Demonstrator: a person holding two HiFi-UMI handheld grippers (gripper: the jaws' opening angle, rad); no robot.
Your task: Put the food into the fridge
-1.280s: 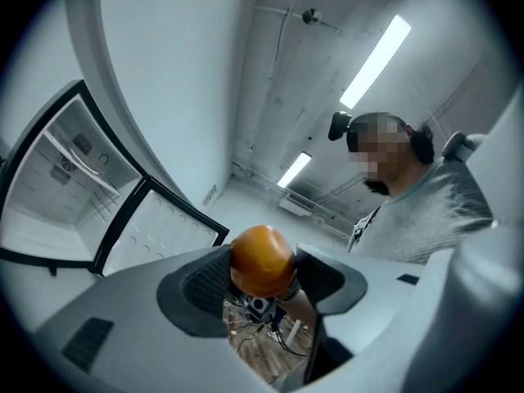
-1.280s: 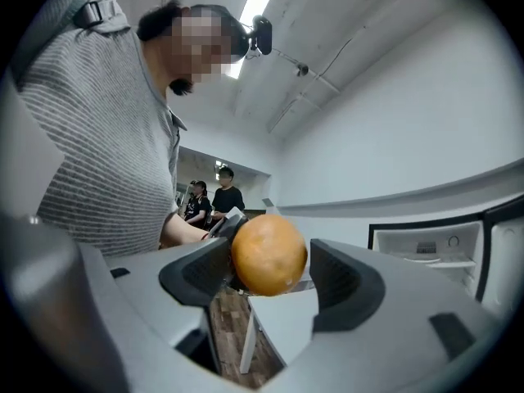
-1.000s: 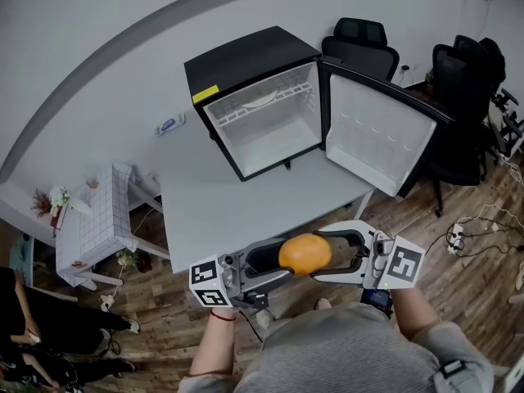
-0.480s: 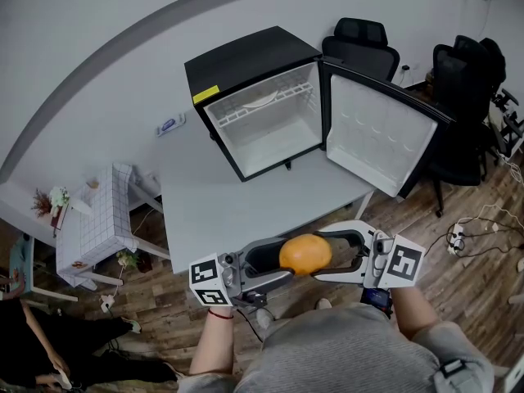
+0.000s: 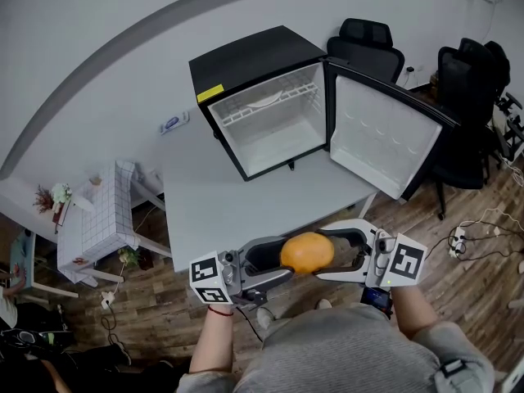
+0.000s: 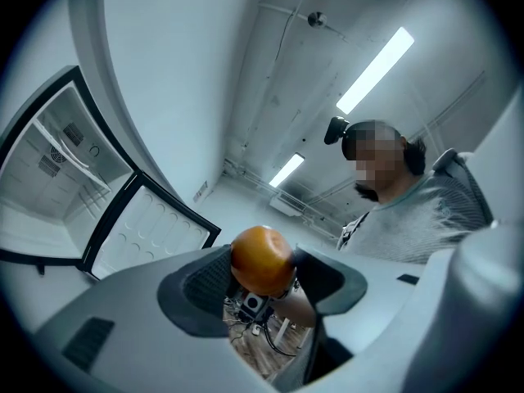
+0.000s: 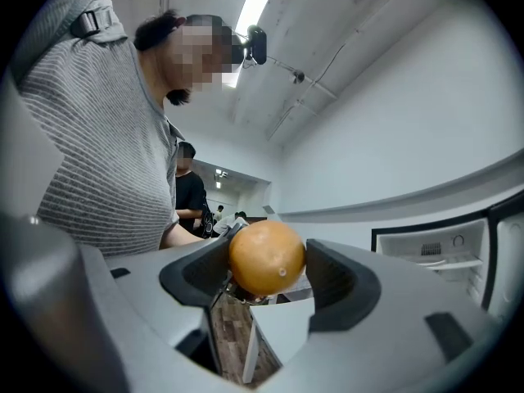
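An orange (image 5: 306, 253) hangs above the front edge of the grey table (image 5: 237, 207), close to my body. My left gripper (image 5: 282, 256) comes at it from the left and my right gripper (image 5: 329, 250) from the right. Each has its pads against the fruit. In the left gripper view the orange (image 6: 262, 259) sits between both pads of the left gripper (image 6: 262, 273). The right gripper view shows the orange (image 7: 267, 258) pinched the same way by the right gripper (image 7: 267, 273). The black mini fridge (image 5: 262, 113) stands at the table's far side, its door (image 5: 385, 133) swung wide to the right and its white inside bare.
A small white object (image 5: 170, 124) lies on the table left of the fridge. Black office chairs (image 5: 368, 43) stand behind and right of the fridge. A low side table with a checked cloth (image 5: 102, 211) stands on the wooden floor at left. Cables (image 5: 458, 236) trail at right.
Both grippers and the orange have stayed put. The person in dark clothes at the lower left has moved almost out of the head view.
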